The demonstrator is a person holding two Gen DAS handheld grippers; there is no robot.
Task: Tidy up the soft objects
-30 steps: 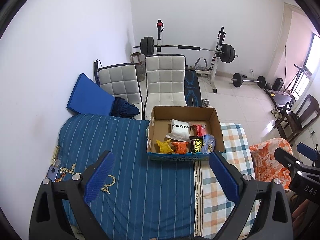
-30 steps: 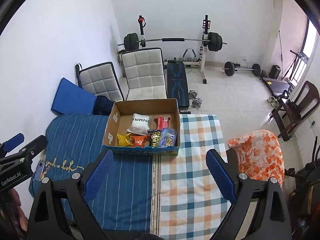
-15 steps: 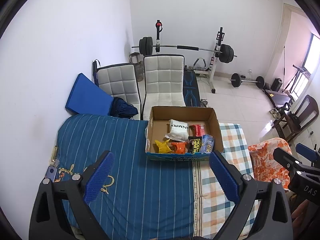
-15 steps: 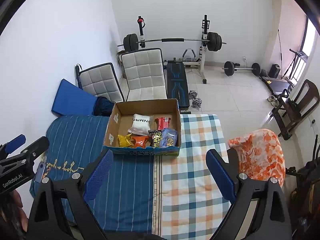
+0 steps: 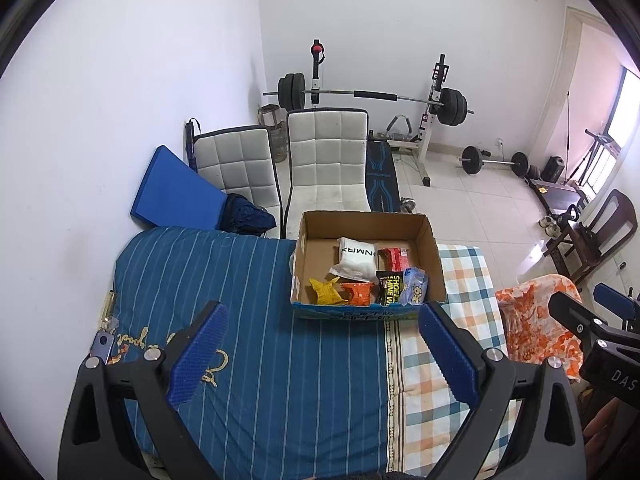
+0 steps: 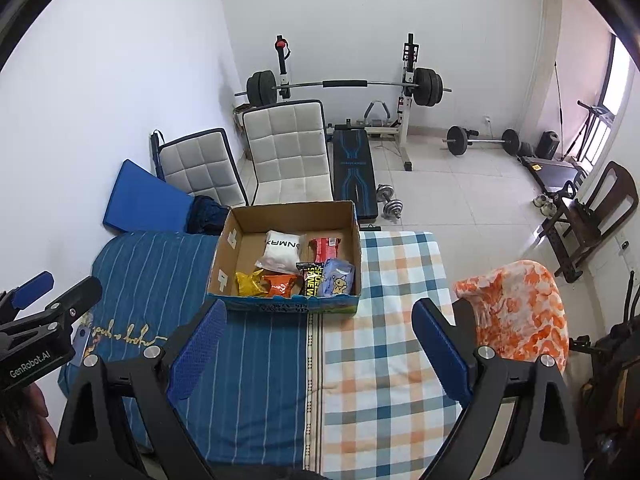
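Only the right wrist view shows the pair of dumbbells [image 6: 389,199] on the floor beyond the cardboard box [image 6: 224,276], and the left gripper's body at its left edge; the left wrist view instead catches the right gripper's body at its right edge and a small phone-like item [image 5: 102,345] on the blue striped blanket [image 5: 256,360], left of the box.

Both views agree on the count inside the box: six soft packets. They are one white pouch [image 6: 280,254], one red packet [image 6: 326,249], one yellow packet [image 6: 249,283], one orange packet [image 6: 282,285], one black-and-yellow packet [image 6: 311,280] and one pale blue packet [image 6: 338,278]. Behind the box stand two white quilted chairs [image 6: 288,152].

The box sits open-topped across the seam where the blue blanket meets the checked cloth [image 6: 384,344], its long axis running left to right. The white pouch lies nearer the box's far wall, tilted; the yellow, orange, black-and-yellow and blue packets form a row along the near wall.

The left gripper [image 5: 324,356] hangs above the blanket in front of the box with its jaws spread wide and nothing between them. The right gripper [image 6: 318,354] is likewise wide apart and empty, just in front of the box.
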